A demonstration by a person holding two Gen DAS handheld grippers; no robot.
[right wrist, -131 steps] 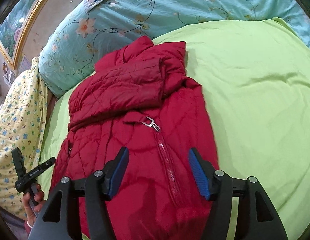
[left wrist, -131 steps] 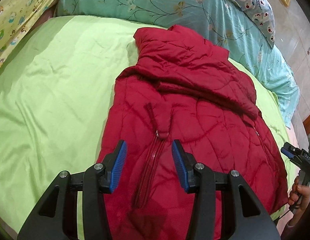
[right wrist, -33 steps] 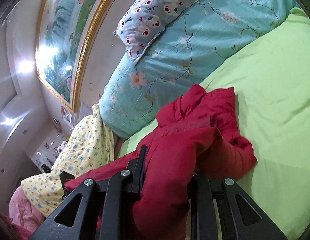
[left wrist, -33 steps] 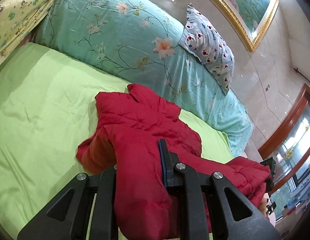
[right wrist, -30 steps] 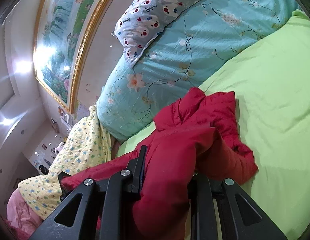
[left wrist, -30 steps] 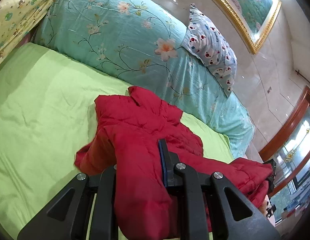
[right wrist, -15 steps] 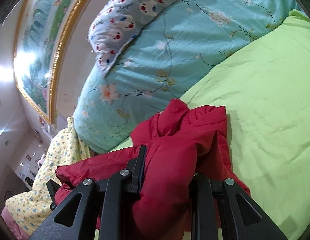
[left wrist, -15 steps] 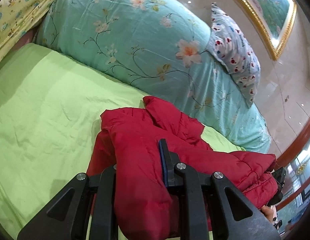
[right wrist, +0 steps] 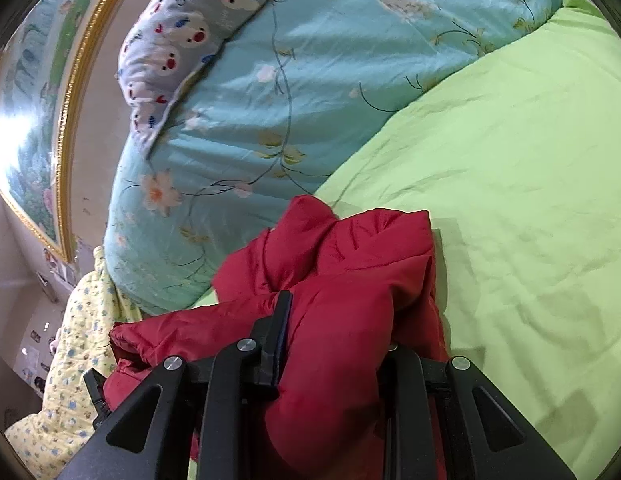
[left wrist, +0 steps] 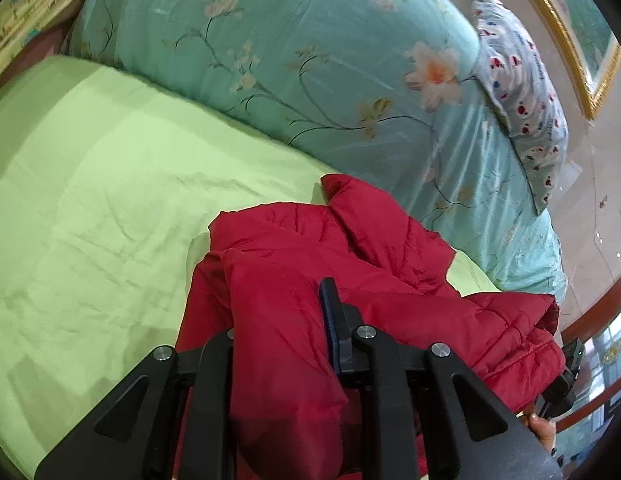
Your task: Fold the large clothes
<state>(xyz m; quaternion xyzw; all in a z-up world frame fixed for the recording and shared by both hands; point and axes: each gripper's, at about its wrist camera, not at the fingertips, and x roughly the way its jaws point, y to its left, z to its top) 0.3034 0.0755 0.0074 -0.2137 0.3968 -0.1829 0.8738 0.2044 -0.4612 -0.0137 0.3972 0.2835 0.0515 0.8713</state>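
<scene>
In the left wrist view the left gripper (left wrist: 284, 320) fills the bottom centre, clamped on a thick fold of the red puffer jacket (left wrist: 350, 252). Only its blue-padded finger (left wrist: 332, 320) to the right of the fold shows; the other finger is buried under the fabric. The left jaws have just eased open a little, yet the fold is gripped between them. In the right wrist view the right gripper (right wrist: 334, 328) is likewise closed on a bunch of the same jacket (right wrist: 350, 264), one finger edge (right wrist: 280, 332) visible left of the bulge and the other covered by cloth.

From each gripper the jacket runs up and away, its doubled bulk lying on the lime green sheet (left wrist: 90, 200) at the frame's centre. At the lower right edge of the left view the other gripper (left wrist: 566, 376) is half hidden behind the jacket, a bit of a hand (left wrist: 540, 428) cut off by the rim.

Beyond the jacket lies a turquoise floral duvet (left wrist: 310, 60), then a spotted pillow (left wrist: 522, 96), and a gilt picture frame (left wrist: 582, 60) cropped at the upper right.
</scene>
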